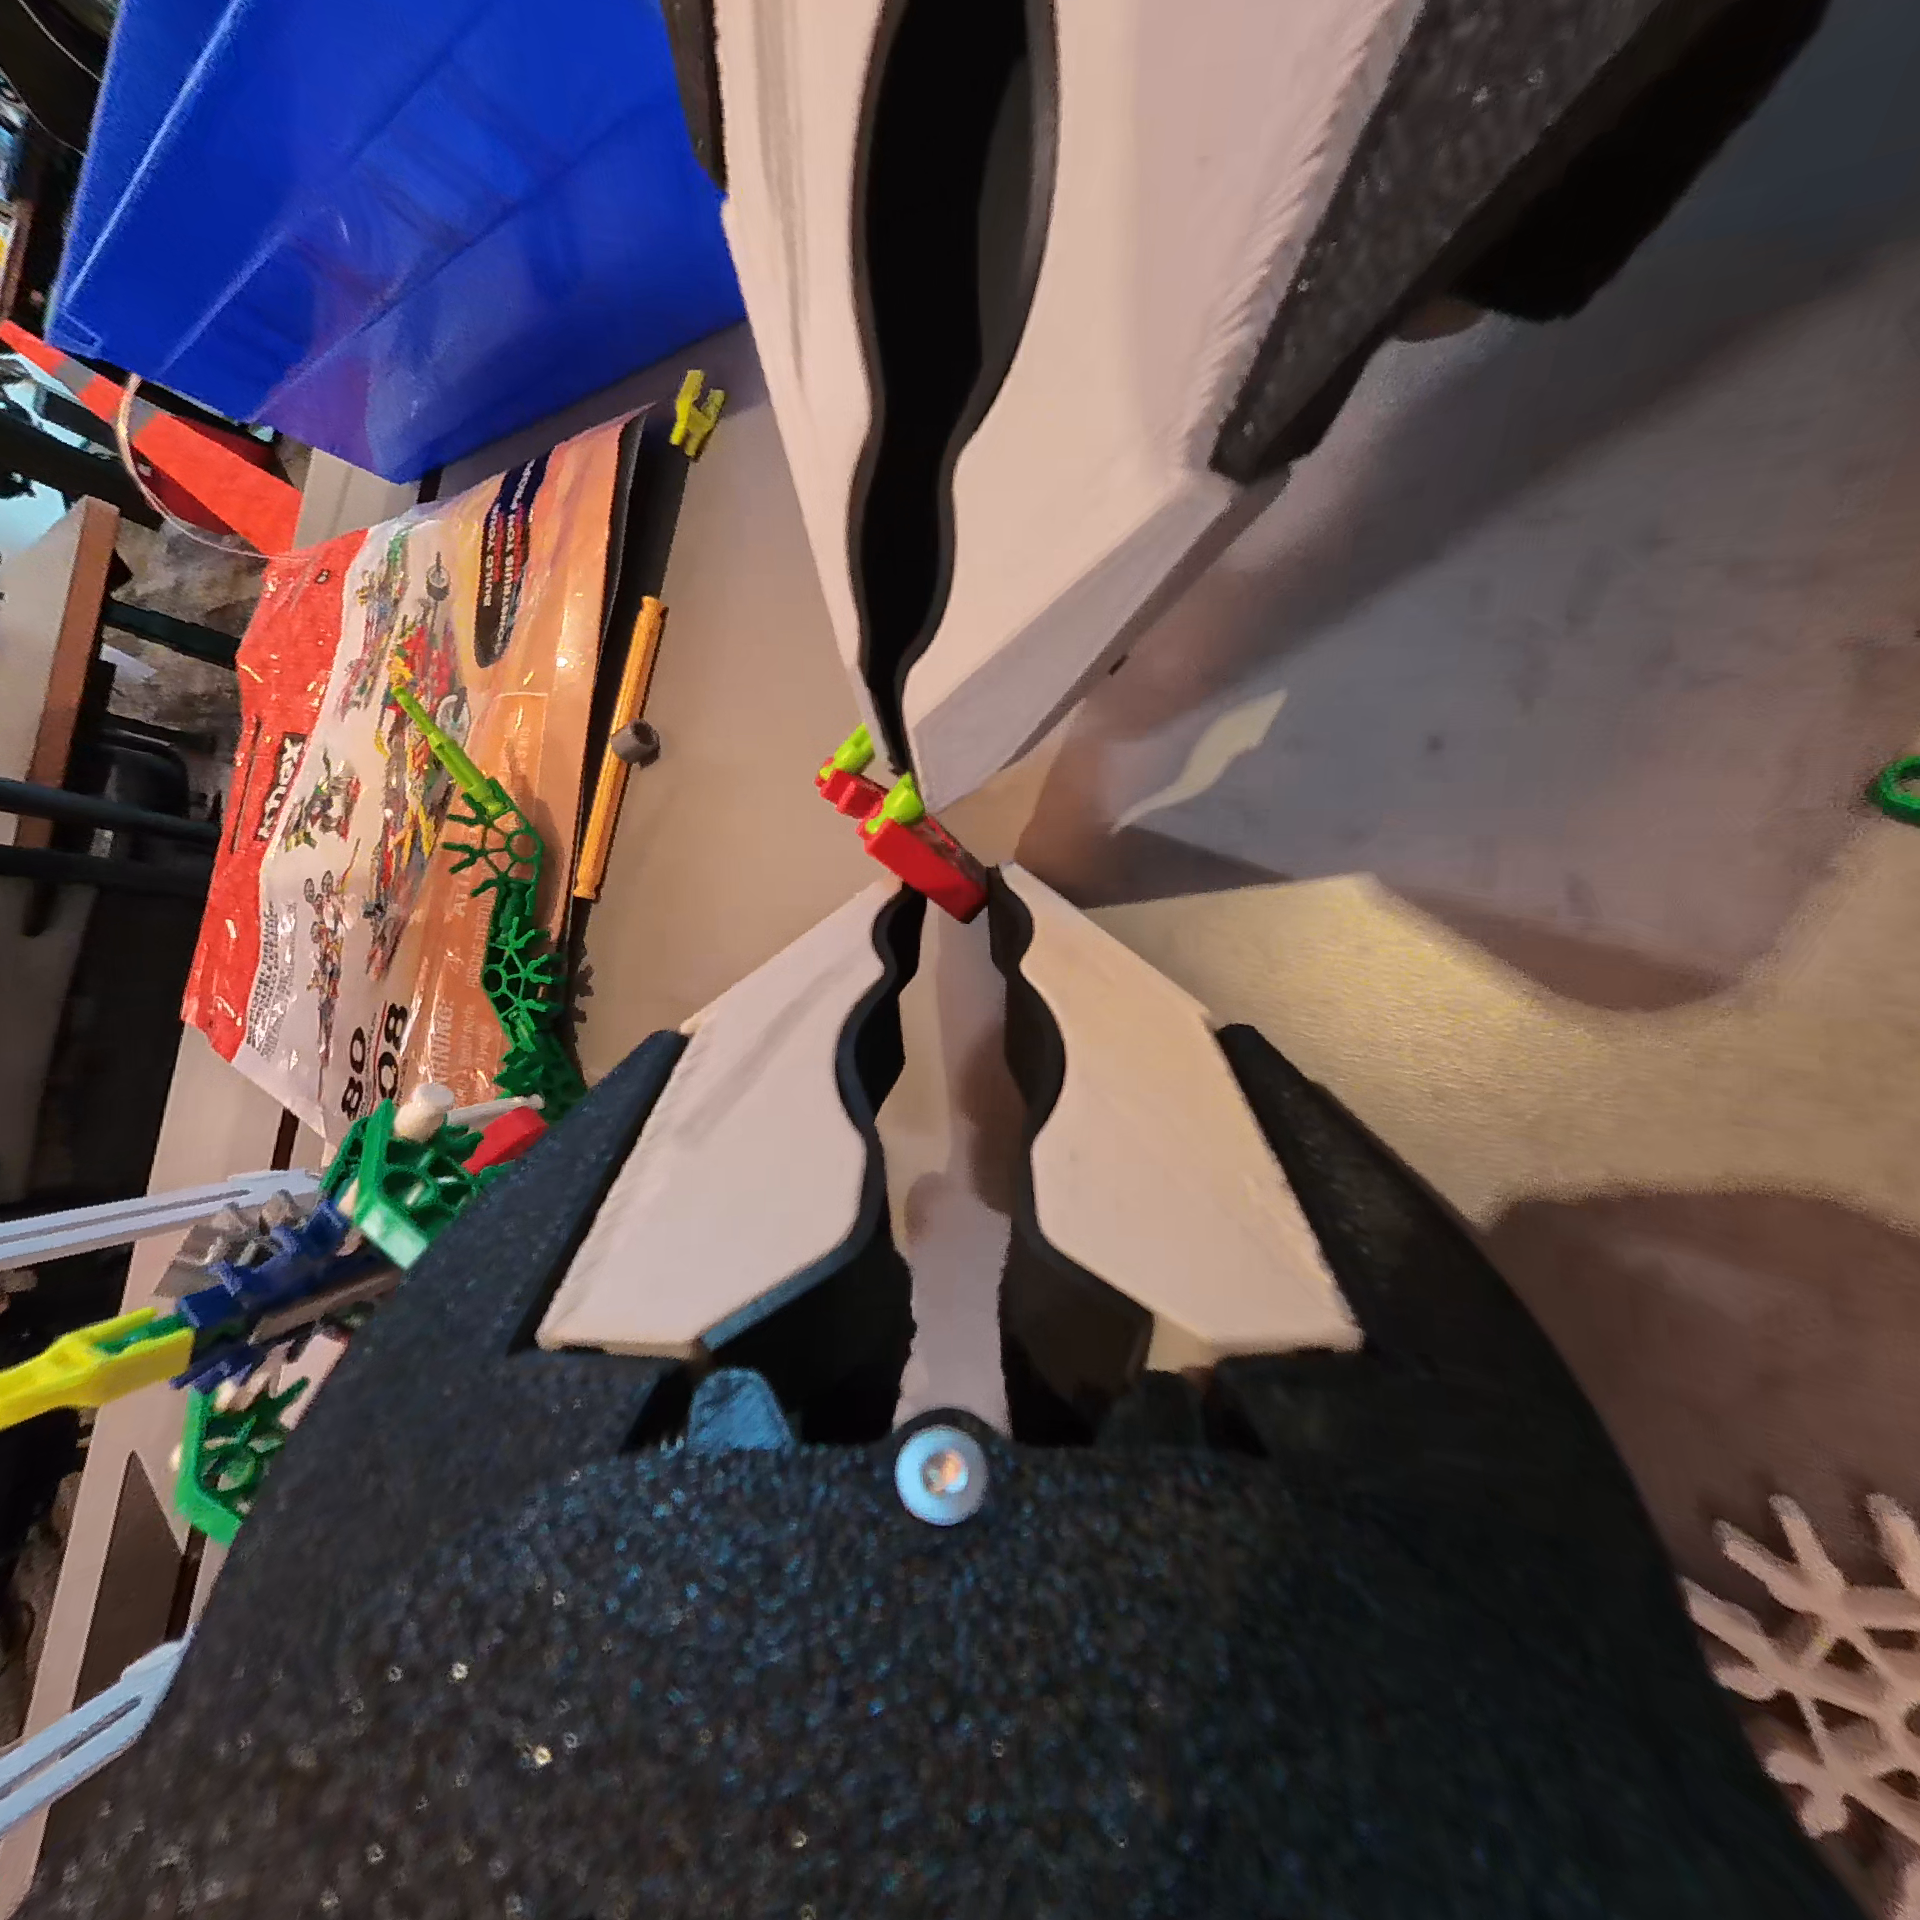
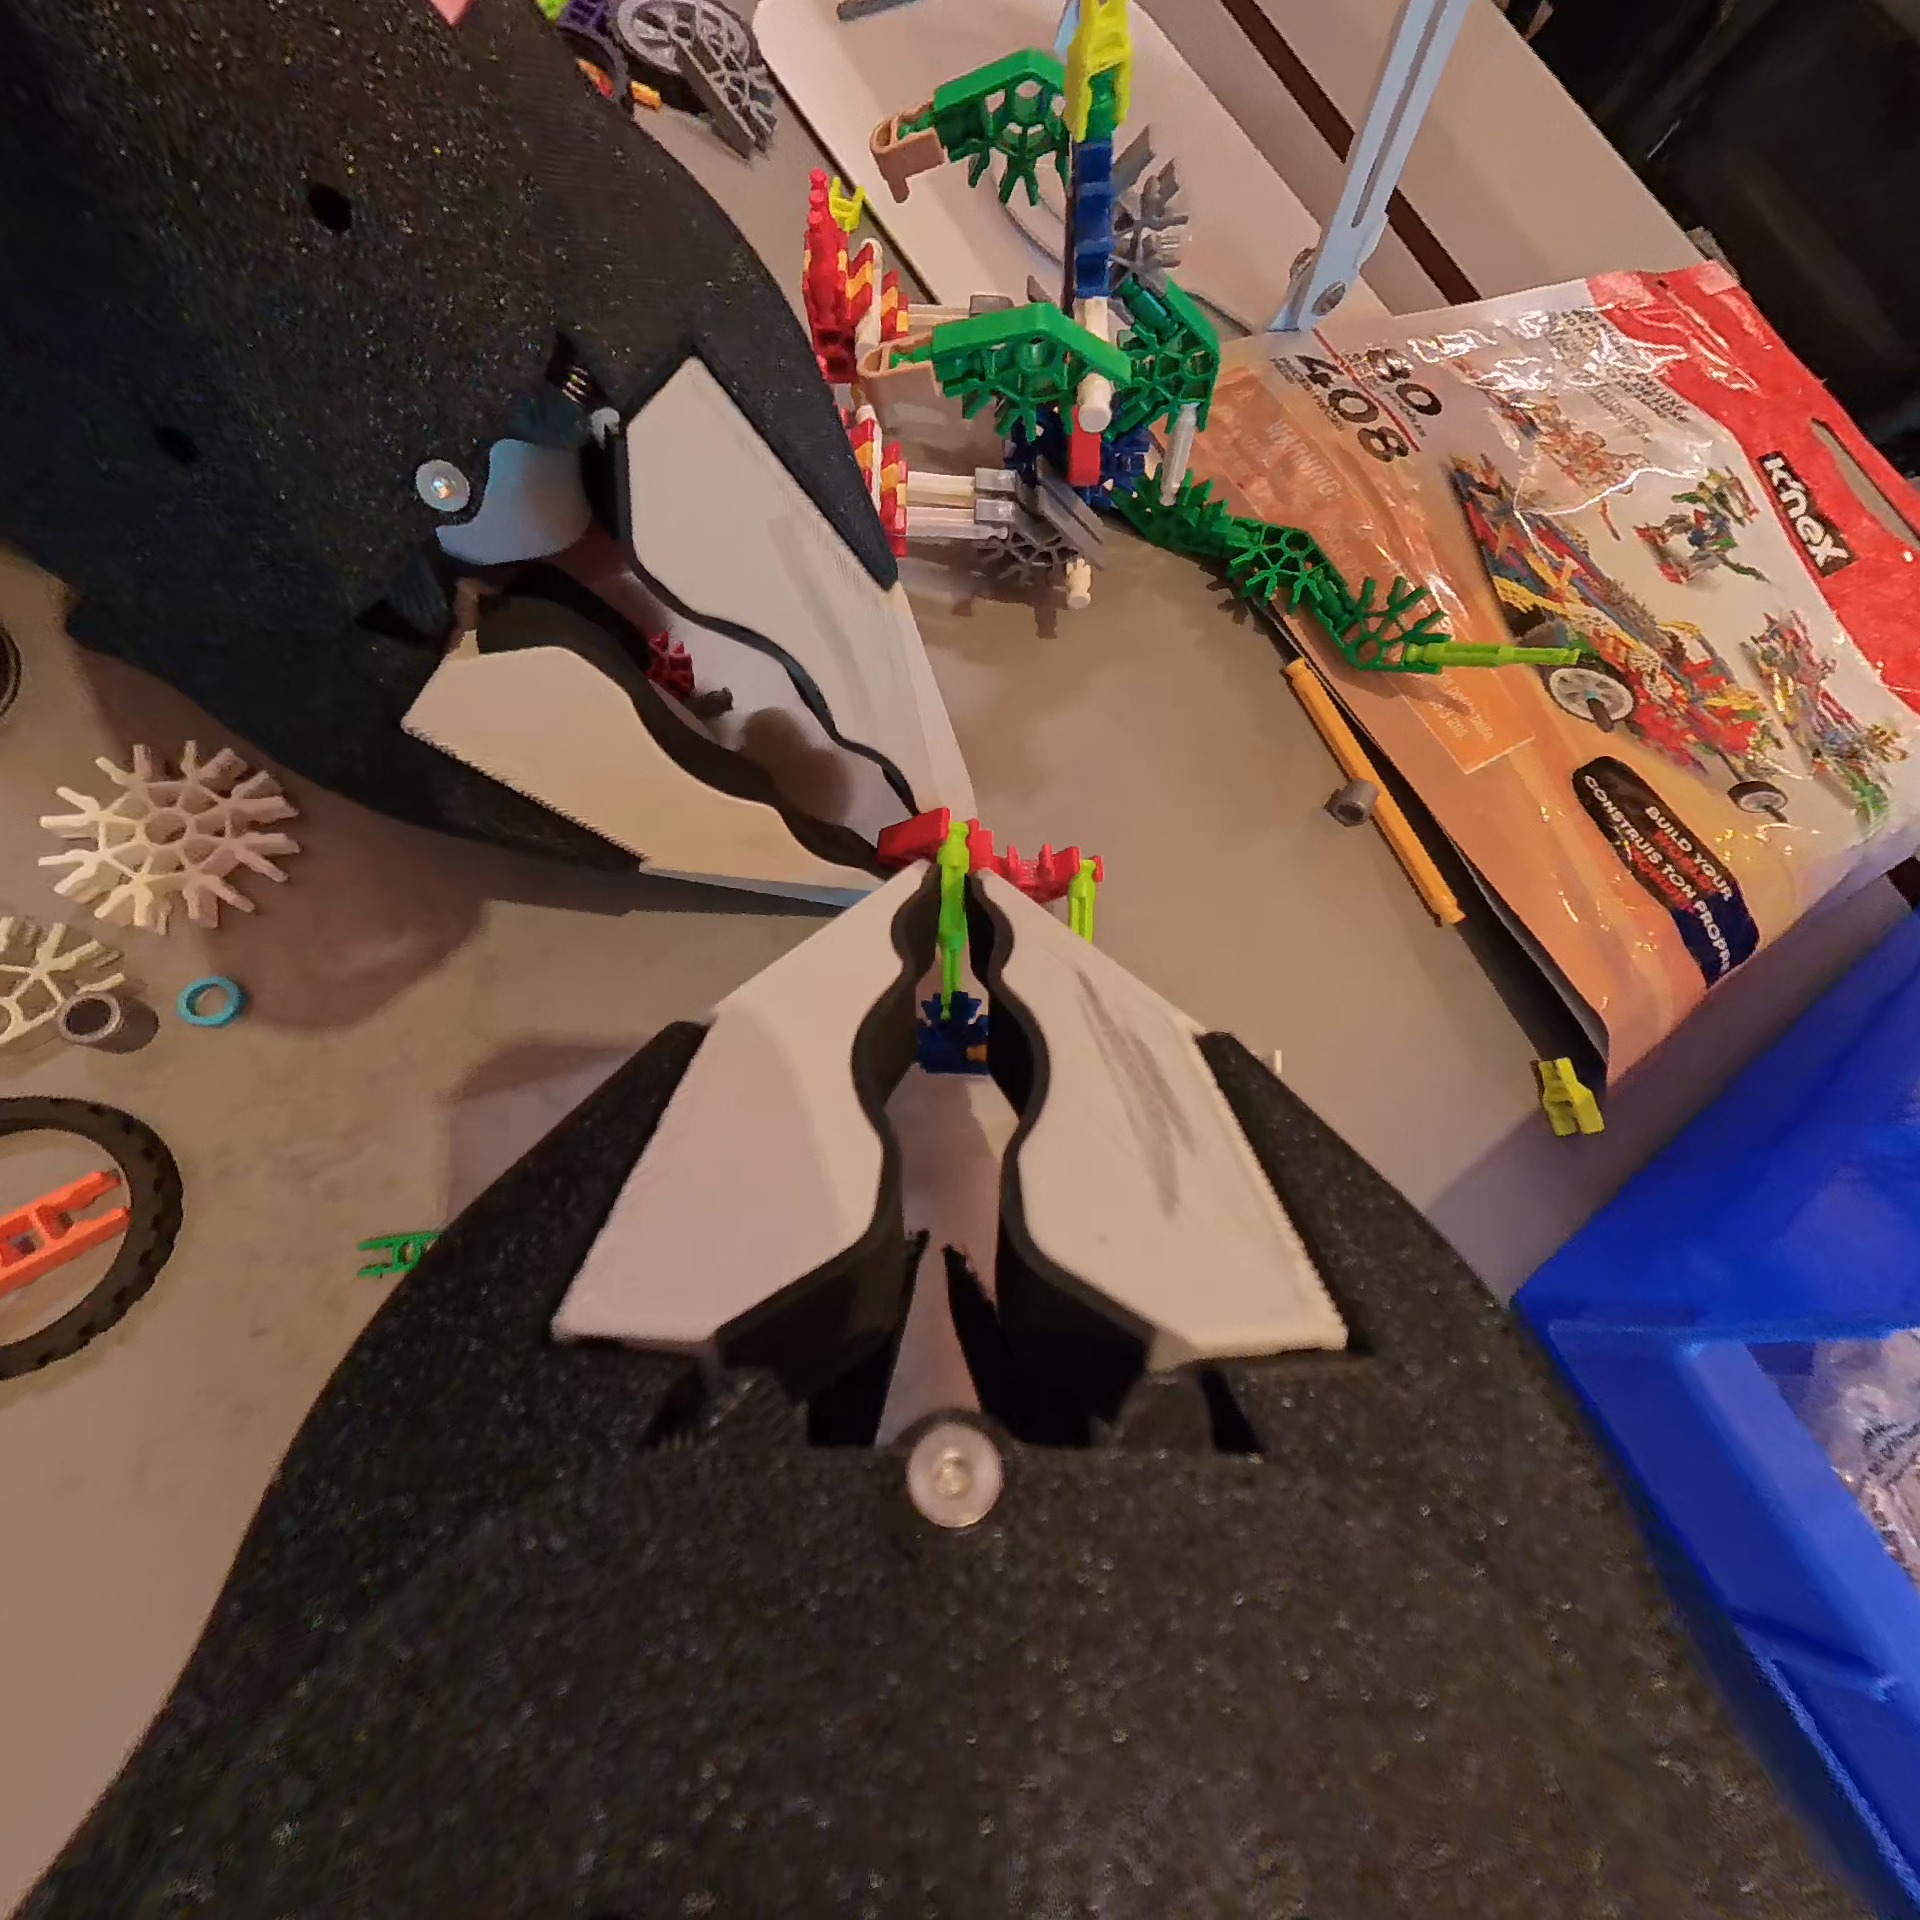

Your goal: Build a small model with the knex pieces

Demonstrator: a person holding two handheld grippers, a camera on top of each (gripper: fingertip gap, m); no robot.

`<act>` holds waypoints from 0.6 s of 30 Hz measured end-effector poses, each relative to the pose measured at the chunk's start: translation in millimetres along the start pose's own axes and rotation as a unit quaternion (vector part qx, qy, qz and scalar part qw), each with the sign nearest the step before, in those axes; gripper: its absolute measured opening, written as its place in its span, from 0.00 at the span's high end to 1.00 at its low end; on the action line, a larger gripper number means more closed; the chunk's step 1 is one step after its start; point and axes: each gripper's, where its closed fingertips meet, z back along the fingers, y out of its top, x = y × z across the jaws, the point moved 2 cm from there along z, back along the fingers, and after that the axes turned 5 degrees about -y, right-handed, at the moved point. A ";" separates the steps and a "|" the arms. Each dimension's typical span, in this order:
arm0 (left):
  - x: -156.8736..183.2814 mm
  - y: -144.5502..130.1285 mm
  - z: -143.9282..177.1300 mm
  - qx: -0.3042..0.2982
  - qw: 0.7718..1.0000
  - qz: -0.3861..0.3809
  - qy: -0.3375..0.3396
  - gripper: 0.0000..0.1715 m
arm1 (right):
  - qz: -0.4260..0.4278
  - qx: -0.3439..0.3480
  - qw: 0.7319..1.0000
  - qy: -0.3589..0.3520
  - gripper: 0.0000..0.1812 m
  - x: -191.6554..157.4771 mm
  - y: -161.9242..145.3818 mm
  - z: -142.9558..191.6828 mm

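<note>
A small assembly of red connectors (image 2: 1029, 864) with two lime green rods is held between both grippers above the table. My left gripper (image 1: 945, 888) is shut on the end of a red connector (image 1: 925, 862). It enters the right wrist view (image 2: 902, 828) from the upper left. My right gripper (image 2: 954, 883) is shut on a lime green rod (image 2: 951, 914) that plugs into the red piece. A blue connector (image 2: 951, 1029) sits on the rod's near end, between the fingers. The right gripper comes in from the top of the left wrist view (image 1: 900, 758). A second lime rod (image 2: 1083, 896) sticks out farther right.
A built model of green, blue, red and white pieces (image 2: 1039, 364) stands behind. A printed plastic bag (image 2: 1558, 623) lies right of it, with an orange rod (image 2: 1371, 800) along its edge. A blue bin (image 2: 1766, 1351) is at right. A white snowflake connector (image 2: 166, 831) and a black tyre (image 2: 156, 1195) lie left. My two grippers' fingertips are within a few centimetres of each other.
</note>
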 end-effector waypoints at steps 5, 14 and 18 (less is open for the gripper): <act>-4.5 2.4 2.8 0.014 1.000 0.002 0.011 0.95 | -0.025 0.011 1.000 0.000 0.98 3.8 3.2 1.5; -8.1 -0.1 1.8 -0.010 0.998 -0.048 0.051 0.96 | -0.053 0.009 0.999 0.001 0.98 5.8 2.9 0.1; -8.5 -2.4 0.4 -0.024 0.996 -0.066 0.060 0.96 | -0.059 0.003 0.998 0.000 0.98 5.7 1.7 -1.7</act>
